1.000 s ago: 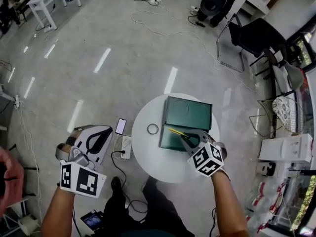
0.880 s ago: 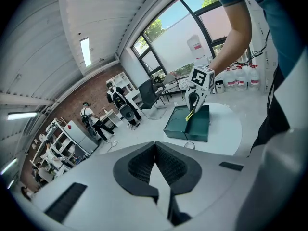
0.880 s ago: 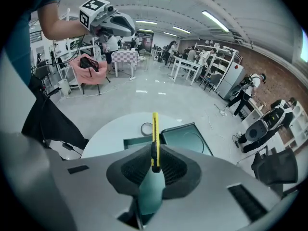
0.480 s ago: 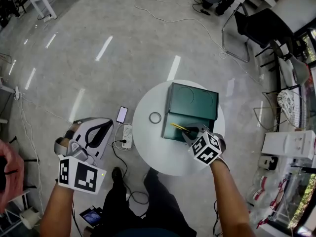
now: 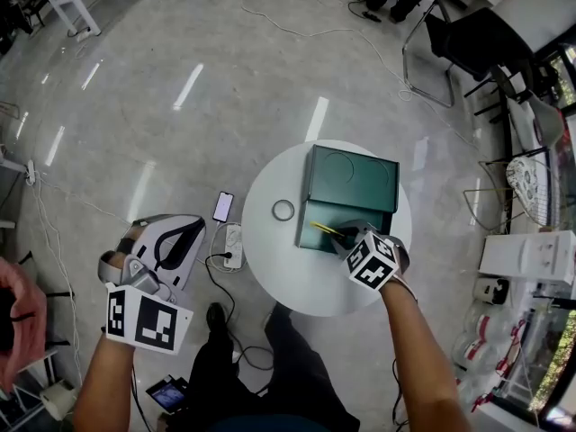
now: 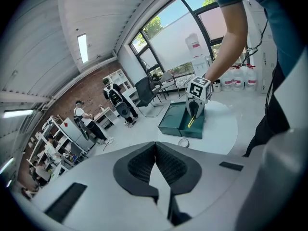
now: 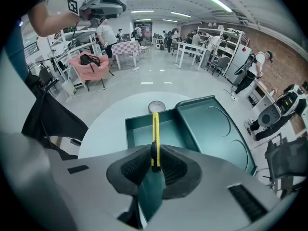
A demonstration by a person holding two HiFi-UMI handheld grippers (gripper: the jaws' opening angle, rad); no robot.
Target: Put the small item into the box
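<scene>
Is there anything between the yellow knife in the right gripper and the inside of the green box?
Nothing visible. The right gripper holds the yellow knife over the open box tray, whose floor is bare; the lid lies beside it, the ring outside.

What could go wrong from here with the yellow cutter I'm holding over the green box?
The right claw pinches the yellow cutter only near its rear end, so it may pivot or slip out early. Its tip seems to line up with the wall of the green box nearest the tape ring. Released now, it might catch that wall and tumble onto the table.
</scene>
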